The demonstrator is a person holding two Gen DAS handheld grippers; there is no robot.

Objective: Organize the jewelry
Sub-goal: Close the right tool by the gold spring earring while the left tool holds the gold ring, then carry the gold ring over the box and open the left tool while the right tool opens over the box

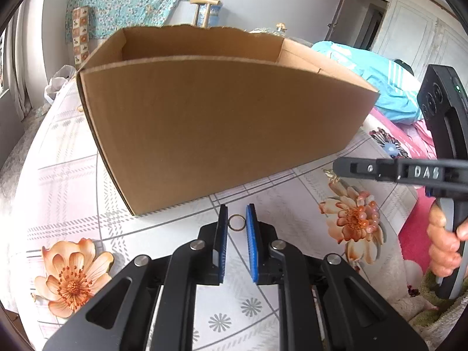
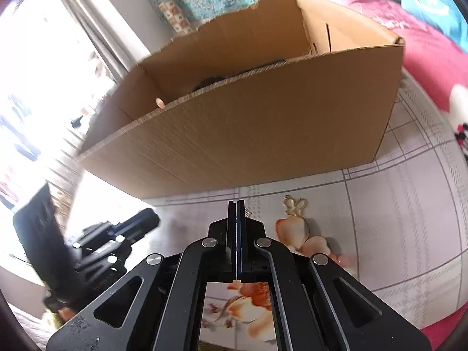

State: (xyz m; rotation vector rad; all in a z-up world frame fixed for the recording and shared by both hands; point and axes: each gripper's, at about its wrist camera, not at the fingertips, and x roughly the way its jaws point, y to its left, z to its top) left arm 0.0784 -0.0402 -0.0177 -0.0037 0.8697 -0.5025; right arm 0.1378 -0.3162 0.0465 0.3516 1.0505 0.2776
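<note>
A small metal ring (image 1: 236, 222) lies on the floral tablecloth between the blue pads of my left gripper (image 1: 236, 219), which is open around it without touching it. An open cardboard box (image 1: 222, 122) stands just behind. A pink bead bracelet (image 1: 369, 215) lies on a printed flower to the right. My right gripper (image 2: 237, 204) is shut and empty in front of the box (image 2: 263, 134). A gold butterfly pendant (image 2: 295, 206) lies just right of its tips. The right gripper also shows in the left wrist view (image 1: 339, 167), and the left gripper in the right wrist view (image 2: 146, 219).
The table (image 1: 58, 181) carries a white floral cloth. Dark items lie inside the box (image 2: 242, 73), unclear what. A bed with pink and turquoise bedding (image 1: 380, 82) is at the right. A window (image 2: 35, 73) is at the left.
</note>
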